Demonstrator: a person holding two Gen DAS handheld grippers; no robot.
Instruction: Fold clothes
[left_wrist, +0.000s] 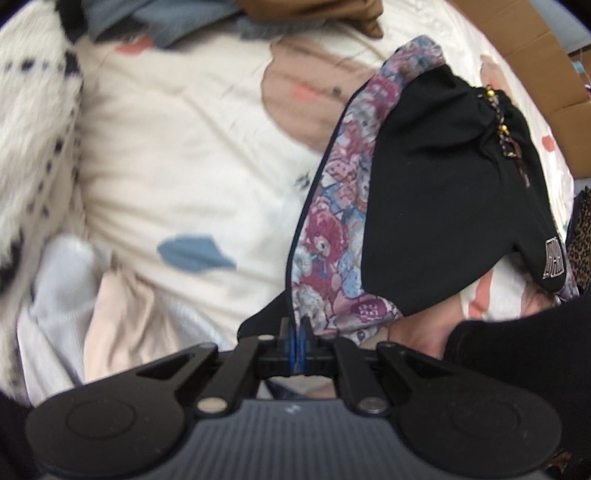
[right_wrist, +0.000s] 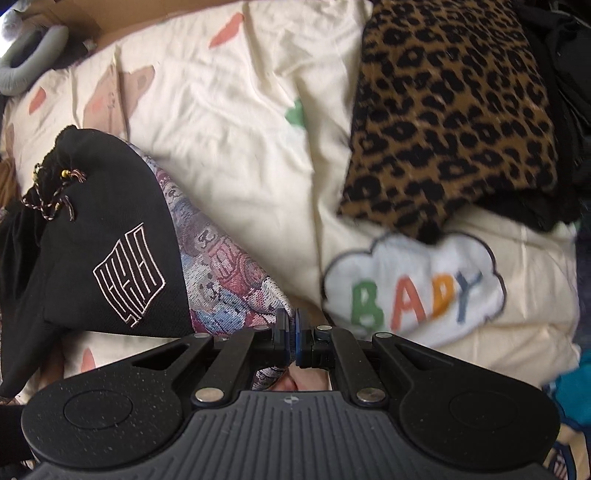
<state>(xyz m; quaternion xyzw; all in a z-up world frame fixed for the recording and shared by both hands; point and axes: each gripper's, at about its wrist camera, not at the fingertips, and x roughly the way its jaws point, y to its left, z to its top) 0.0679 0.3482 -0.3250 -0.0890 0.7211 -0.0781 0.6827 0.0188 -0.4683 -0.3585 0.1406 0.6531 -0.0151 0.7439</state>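
While both corners are pinched, left hand-held gripper (left_wrist: 297, 332) and right hand-held gripper (right_wrist: 291, 325) stretch the bear-print garment (left_wrist: 332, 229) over the bed (left_wrist: 184, 166) for folding.

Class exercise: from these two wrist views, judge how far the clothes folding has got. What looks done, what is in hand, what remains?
Done: a leopard-print piece lies folded on the bedspread. In hand: the black garment with bear-print lining is doubled over; the left gripper and right gripper are each shut on its patterned edge. Left: that fold is unfinished, and loose clothes lie crumpled nearby.
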